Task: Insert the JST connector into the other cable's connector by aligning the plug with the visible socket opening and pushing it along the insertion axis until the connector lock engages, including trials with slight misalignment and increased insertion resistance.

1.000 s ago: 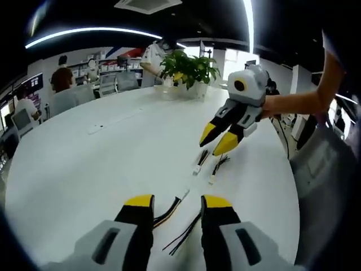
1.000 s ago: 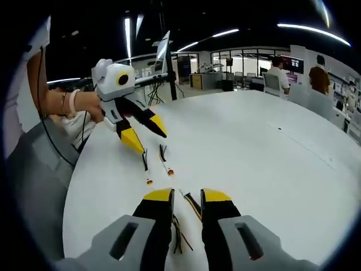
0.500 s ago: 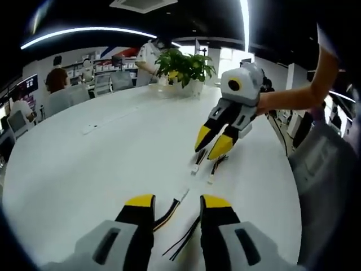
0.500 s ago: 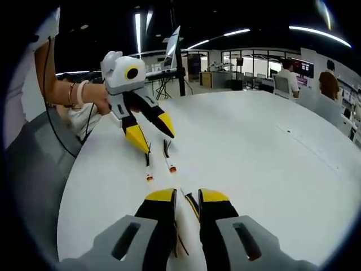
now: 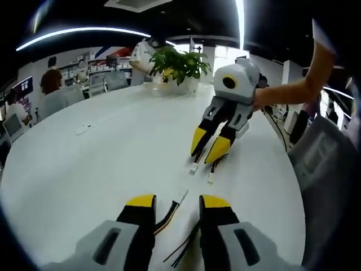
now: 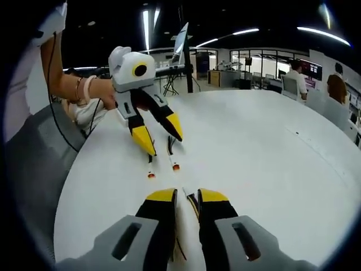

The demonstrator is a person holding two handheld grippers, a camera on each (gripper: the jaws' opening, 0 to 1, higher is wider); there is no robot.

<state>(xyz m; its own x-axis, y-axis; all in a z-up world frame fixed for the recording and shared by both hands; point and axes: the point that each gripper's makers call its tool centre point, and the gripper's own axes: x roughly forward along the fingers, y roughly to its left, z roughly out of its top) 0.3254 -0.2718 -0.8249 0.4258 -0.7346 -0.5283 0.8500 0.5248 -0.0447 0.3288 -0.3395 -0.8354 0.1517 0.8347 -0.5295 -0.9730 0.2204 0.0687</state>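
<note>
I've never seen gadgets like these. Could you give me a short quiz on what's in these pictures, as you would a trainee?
1. True or false: a potted plant stands on the white table.
2. The jaws of the left hand-held gripper are: A) open, B) clamped shut.
3. Fill in: the jaw tips of the right hand-held gripper are coloured ____.
Key: 1 true; 2 A; 3 yellow.

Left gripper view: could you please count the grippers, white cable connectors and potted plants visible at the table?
Grippers: 2 (left gripper, right gripper)
White cable connectors: 3
Potted plant: 1
Total: 6
</note>
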